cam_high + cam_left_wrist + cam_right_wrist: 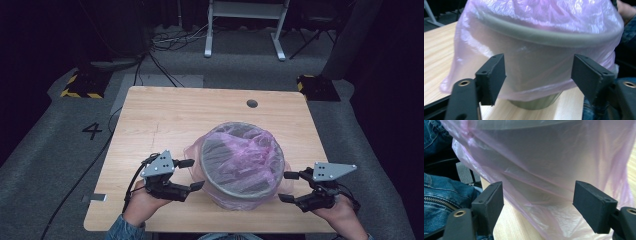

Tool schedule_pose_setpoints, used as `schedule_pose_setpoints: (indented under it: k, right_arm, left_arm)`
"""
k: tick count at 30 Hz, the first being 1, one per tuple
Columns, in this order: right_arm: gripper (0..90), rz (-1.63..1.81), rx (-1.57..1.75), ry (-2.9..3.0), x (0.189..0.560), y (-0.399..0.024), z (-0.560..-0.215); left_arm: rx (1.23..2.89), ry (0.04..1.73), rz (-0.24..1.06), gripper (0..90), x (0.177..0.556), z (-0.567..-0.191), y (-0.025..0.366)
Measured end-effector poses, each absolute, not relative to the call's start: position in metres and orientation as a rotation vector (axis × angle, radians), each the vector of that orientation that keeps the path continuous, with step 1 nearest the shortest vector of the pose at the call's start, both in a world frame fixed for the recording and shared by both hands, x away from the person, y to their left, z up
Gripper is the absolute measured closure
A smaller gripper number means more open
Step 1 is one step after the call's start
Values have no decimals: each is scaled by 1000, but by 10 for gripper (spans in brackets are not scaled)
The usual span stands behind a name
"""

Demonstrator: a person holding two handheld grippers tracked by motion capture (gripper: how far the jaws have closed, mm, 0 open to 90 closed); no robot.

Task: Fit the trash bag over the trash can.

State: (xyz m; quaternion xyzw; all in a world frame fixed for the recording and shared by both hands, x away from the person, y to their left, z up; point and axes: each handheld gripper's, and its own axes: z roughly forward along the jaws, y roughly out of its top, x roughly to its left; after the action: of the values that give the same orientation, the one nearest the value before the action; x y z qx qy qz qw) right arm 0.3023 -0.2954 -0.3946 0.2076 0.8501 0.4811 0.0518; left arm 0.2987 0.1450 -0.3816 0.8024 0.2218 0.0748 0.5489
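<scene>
Nearest the person's edge of the table (150, 107), both grippers sit either side of the bin: left gripper (192, 174) and right gripper (288, 186), each with jaws spread apart and nothing between them. Between them stands the grey bin (242, 189), with a pink bag (240, 150) lining it and folded down over the rim. That bag looks thin, floppy and slippery, so I'd guess it tears or slides off easily; best pinched at the loose skirt hanging below the rim, not at the bin's stiff wall. The bin itself looks light and could scoot if tugged. Farther back there's a round cable hole (252, 103) in the table, well clear of the work, then floor cables (165, 70) and a white frame (245, 25) beyond.
</scene>
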Motion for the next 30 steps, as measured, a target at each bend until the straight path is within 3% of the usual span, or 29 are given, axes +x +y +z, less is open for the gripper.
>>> schedule_pose_setpoints:
  k: [4,16,22,30]
  right_arm:
    - [220,1451,641,2592,300,-293,-396]
    - [220,1475,649,2595,296,-295,-397]
    - [226,1493,665,2613,298,-293,-400]
    - [233,1533,692,2604,303,-294,-399]
  left_arm:
    - [1914,512,178,259,293,-380,139]
    - [2018,447,367,274,276,-401,146]
    - [2100,518,473,284,286,-419,141]
    - [2037,540,531,295,301,-414,136]
